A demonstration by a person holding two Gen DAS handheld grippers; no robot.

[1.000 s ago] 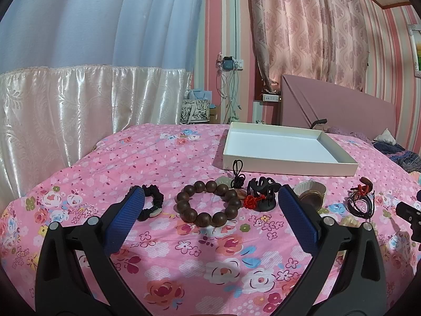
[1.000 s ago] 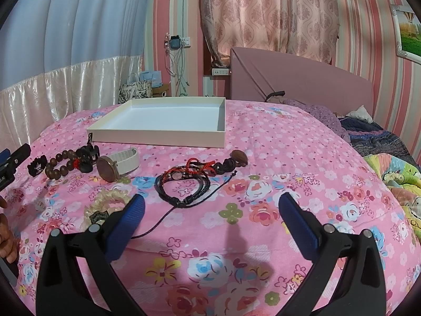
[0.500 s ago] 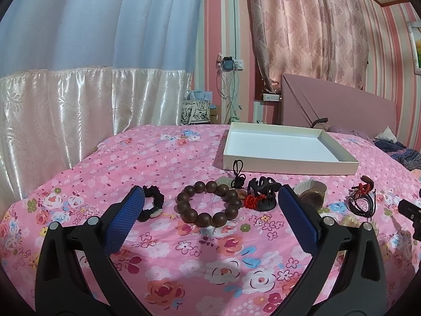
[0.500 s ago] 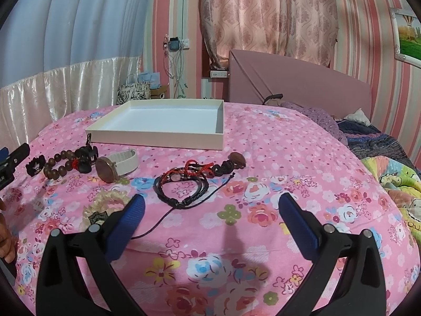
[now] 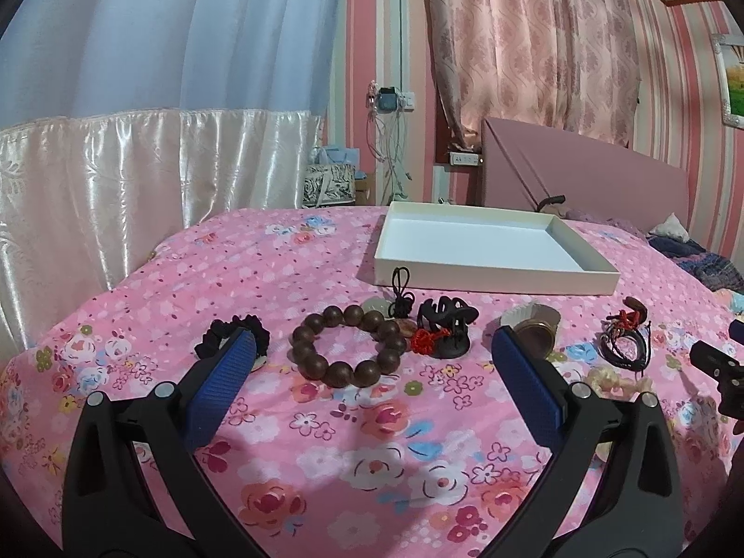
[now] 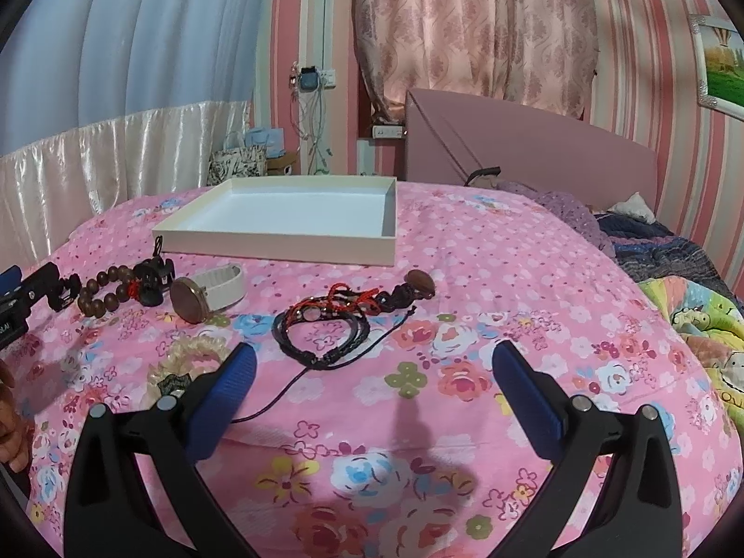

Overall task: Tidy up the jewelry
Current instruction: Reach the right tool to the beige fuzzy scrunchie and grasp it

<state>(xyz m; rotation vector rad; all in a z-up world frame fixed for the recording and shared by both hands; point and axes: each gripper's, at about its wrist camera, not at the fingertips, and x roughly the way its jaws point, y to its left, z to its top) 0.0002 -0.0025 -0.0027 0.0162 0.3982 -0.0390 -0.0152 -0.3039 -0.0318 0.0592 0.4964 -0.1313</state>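
A: Left wrist view, what is listed?

B: Left gripper (image 5: 372,362), blue-padded fingers (image 5: 223,386) spread wide, holding nothing, above a pink floral bedspread (image 5: 288,446). Between the fingers lies a bracelet of large round dark-brown wooden beads (image 5: 346,346). To its left, a black scrunchie (image 5: 232,332), partly behind the left finger. To its right and touching it, a black claw clip (image 5: 446,330) with a red knotted cord at its base. A black looped cord (image 5: 401,295) lies just behind the beads. Beyond, an empty shallow white tray (image 5: 493,274).

A: And the right wrist view?

B: Right gripper (image 6: 372,367), fingers likewise spread and empty. Ahead of it, a bundle of black braided cords (image 6: 321,339) with red cords (image 6: 346,300) just behind, ending in a brown oval piece (image 6: 421,281). Further left, a watch (image 6: 207,295) with a brown round face and white strap. A cream scrunchie (image 6: 193,358) lies by the left finger.

A: Any writing?

B: None legible on the jewelry.
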